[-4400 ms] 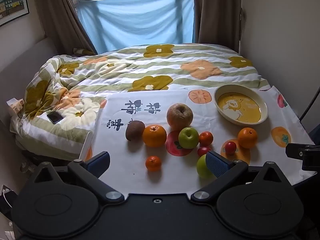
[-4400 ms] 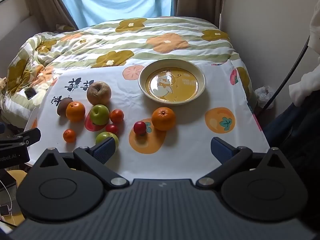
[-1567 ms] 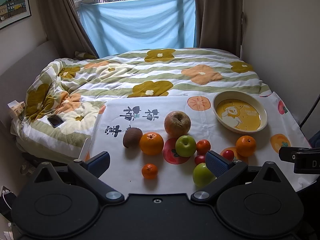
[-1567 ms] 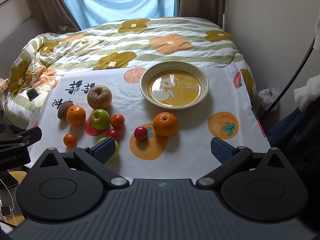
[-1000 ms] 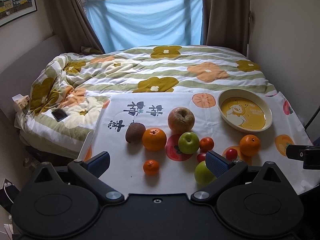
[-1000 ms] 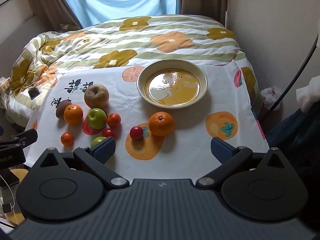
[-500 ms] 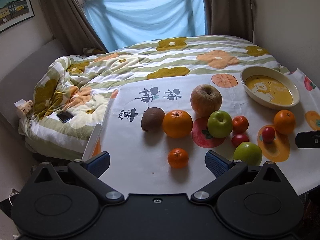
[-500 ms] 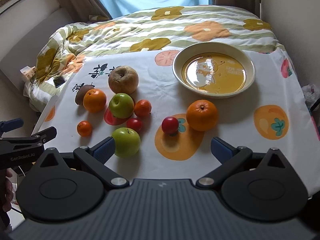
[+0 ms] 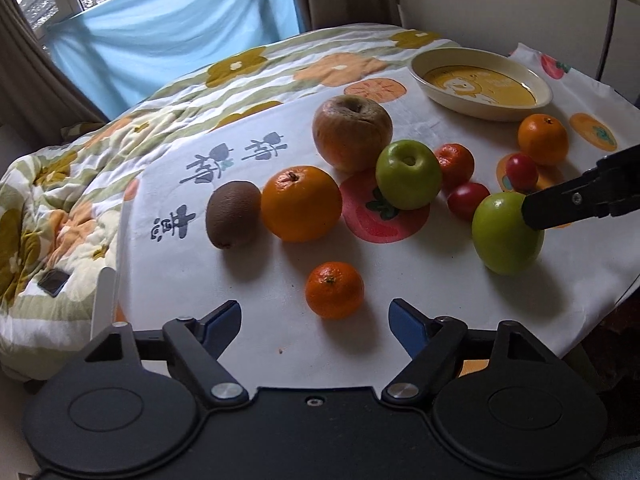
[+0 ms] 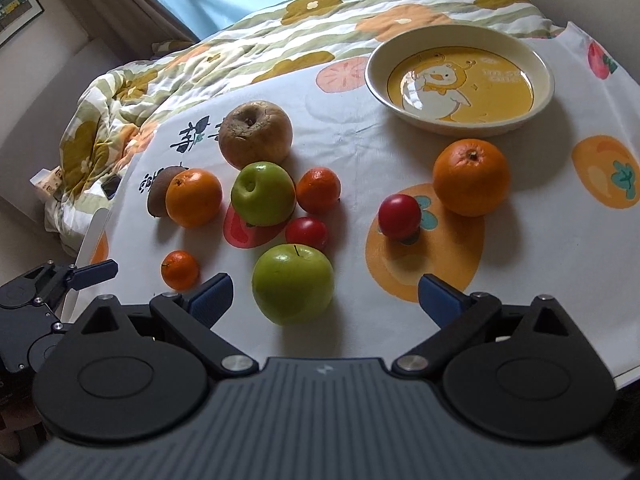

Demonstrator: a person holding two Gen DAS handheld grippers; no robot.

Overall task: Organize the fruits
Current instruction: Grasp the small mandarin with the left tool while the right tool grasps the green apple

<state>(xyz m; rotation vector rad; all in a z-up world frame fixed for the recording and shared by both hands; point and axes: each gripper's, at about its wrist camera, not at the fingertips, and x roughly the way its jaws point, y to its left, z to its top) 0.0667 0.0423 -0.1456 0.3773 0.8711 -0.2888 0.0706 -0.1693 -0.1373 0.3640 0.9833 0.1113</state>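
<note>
Fruit lies on a white printed cloth (image 9: 256, 280). My left gripper (image 9: 314, 320) is open, just short of a small mandarin (image 9: 334, 289). Beyond it lie a kiwi (image 9: 233, 213), a large orange (image 9: 301, 203), a brown apple (image 9: 352, 132) and a green apple (image 9: 408, 179). My right gripper (image 10: 324, 294) is open, with a second green apple (image 10: 293, 283) just ahead of its left finger. A red tomato (image 10: 399, 210), an orange (image 10: 471, 176) and an empty yellow duck plate (image 10: 460, 80) lie further off.
A reddish mandarin (image 10: 318, 189) and a small tomato (image 10: 306, 233) sit among the fruit. A flowered quilt (image 9: 80, 184) covers the bed behind, with a phone (image 9: 53, 281) on it. The table's front edge is close under both grippers. A wall stands at the right.
Both grippers have moved forward and down toward the fruit. The left now faces the small mandarin and the right faces the near green apple. No fruit has moved.
</note>
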